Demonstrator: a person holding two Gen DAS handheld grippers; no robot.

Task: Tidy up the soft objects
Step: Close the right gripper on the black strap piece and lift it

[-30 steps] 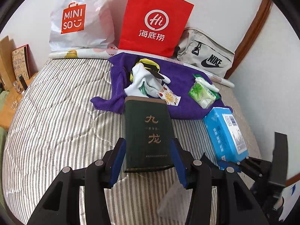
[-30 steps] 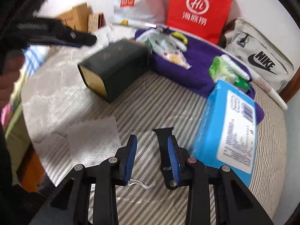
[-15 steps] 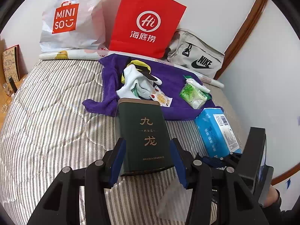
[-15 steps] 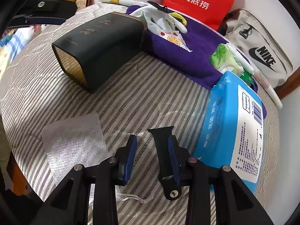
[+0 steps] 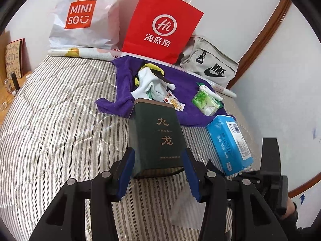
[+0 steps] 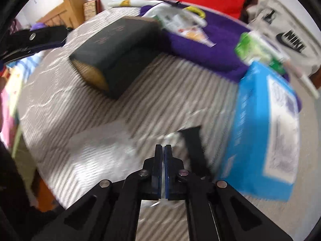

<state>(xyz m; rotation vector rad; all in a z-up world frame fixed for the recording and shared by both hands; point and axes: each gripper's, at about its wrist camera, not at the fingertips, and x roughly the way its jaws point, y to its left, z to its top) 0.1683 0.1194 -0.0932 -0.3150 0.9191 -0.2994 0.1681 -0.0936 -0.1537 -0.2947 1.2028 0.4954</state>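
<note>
A dark green box [image 5: 158, 138] with gold characters lies on the striped bed; it also shows in the right wrist view [image 6: 118, 54]. My left gripper [image 5: 158, 172] is open, its jaws on either side of the box's near end. My right gripper [image 6: 163, 148] is shut, with a thin clear plastic sheet [image 6: 112, 146] at its tips; the grip is blurred. A black strap [image 6: 194, 146] lies just right of it. A blue tissue pack [image 5: 228, 140] lies at right. A purple towel [image 5: 184, 80] carries white socks [image 5: 150, 84], a snack packet [image 5: 174, 102] and a green tissue pack [image 5: 206, 100].
A red paper bag [image 5: 160, 26], a white Miniso bag [image 5: 80, 18] and a grey Nike bag [image 5: 210, 68] stand against the wall behind the towel. A wooden shelf [image 5: 12, 76] stands left of the bed. The right wrist view is motion-blurred.
My right gripper has closed from open and shifted left off the black strap. The left gripper has stayed around the green box.
</note>
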